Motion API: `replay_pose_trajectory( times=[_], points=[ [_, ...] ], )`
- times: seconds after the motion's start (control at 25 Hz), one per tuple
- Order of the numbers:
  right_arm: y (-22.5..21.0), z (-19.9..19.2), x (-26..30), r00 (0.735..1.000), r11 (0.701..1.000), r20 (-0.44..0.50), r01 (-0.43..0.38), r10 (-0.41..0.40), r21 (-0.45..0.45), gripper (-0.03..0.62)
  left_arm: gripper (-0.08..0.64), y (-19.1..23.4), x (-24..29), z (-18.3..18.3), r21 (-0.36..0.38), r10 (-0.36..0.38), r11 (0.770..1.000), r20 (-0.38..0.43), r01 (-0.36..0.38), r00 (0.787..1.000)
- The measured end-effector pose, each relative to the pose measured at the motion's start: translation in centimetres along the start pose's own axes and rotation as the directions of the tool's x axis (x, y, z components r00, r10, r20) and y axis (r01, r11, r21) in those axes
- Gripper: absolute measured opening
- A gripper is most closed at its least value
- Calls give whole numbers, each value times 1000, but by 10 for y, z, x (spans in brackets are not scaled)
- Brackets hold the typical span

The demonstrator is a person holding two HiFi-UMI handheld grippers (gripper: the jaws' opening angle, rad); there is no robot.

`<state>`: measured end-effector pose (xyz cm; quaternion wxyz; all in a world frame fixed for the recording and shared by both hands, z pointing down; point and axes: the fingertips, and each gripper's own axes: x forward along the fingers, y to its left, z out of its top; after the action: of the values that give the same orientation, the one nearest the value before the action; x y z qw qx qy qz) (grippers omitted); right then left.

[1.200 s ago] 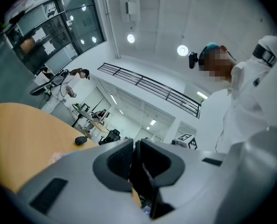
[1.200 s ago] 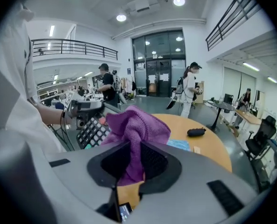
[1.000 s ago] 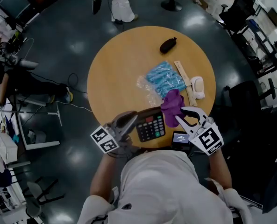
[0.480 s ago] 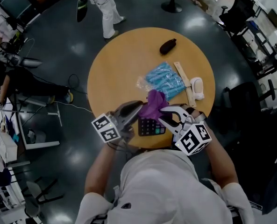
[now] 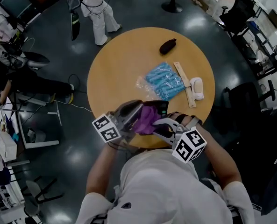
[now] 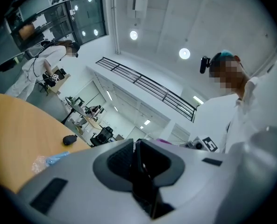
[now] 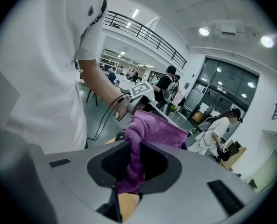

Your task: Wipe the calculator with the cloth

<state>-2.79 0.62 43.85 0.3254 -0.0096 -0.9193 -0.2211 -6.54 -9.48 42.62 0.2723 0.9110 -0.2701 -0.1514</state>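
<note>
Here, closest to your body, your right claw (image 5: pixel 159 123) is pinched narrow on the purple cloth (image 5: pixel 146 119). The right gripper view shows a fold of it clamped between the pads, with the rest bunched up past the tips. Gripping it near one end like that leaves a loose wad out front, which is probably why you hold it so: the wad, not the hard claw, meets the surface.

Just beside it, your left claw (image 5: pixel 134 110) is closed down on the calculator (image 5: pixel 157 107). In the left gripper view the calculator shows as a thin dark slab seen edge-on between the pads. It is lifted off the worktop (image 5: pixel 124 64) over the near edge and tilted, with its face turned toward the cloth hand. I judge that this is done to steady it and give the cloth a clear face to rub.

From the head view the cloth covers most of the calculator and appears to lie against it. Only the dark far end shows, with a hint of the display window. No keys can be seen, and I cannot tell how clean it is.

Farther out, well apart from both claws, a blue packet (image 5: pixel 165 80) lies near the middle of the worktop. A wooden strip (image 5: pixel 182 78) and a small white object (image 5: pixel 197 87) lie to its right. A small black object (image 5: pixel 168 45) sits near the far rim. None of them is in the way of the wiping.
</note>
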Motion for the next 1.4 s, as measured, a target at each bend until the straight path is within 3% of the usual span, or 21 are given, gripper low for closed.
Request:
replay_pose_trajectory(
  times=[0.24, 0.52, 0.64, 0.76, 0.88, 0.96, 1.04, 1.24, 1.4],
  points=[
    [39, 4, 6, 994, 994, -2, -111, 111, -22, 71, 55, -3, -2, 5, 20, -11, 1000, 22, 11, 1000],
    [82, -4, -3, 979, 979, 31, -201, 200, 42, 72, 55, -1, -7, 7, 45, -7, 999, 51, 5, 999],
    [70, -1, -22, 989, 989, 64, -136, 132, 63, 72, 55, 3, -10, 6, 45, -1, 999, 46, -1, 999],
    [24, -8, -41, 996, 994, 72, 40, -48, 101, 71, 55, 2, -13, 8, 38, -19, 999, 56, 17, 998],
    [-22, -22, -57, 974, 969, 47, 215, -222, 117, 72, 55, -5, -12, 7, 33, -47, 998, 69, 45, 997],
    [-41, -28, -61, 959, 953, 28, 278, -283, 117, 72, 55, -11, -11, 6, 28, -60, 998, 72, 58, 996],
    [-44, -31, -58, 961, 954, 16, 273, -277, 122, 72, 55, -15, -12, 8, 19, -68, 998, 87, 66, 994],
    [-13, -36, -48, 985, 970, 45, 155, -166, 188, 71, 55, -15, -15, 11, 19, -56, 998, 116, 54, 992],
    [10, -40, -47, 986, 952, 107, 88, -125, 293, 72, 55, -12, -19, 16, 10, -47, 999, 146, 46, 988]
  ],
)
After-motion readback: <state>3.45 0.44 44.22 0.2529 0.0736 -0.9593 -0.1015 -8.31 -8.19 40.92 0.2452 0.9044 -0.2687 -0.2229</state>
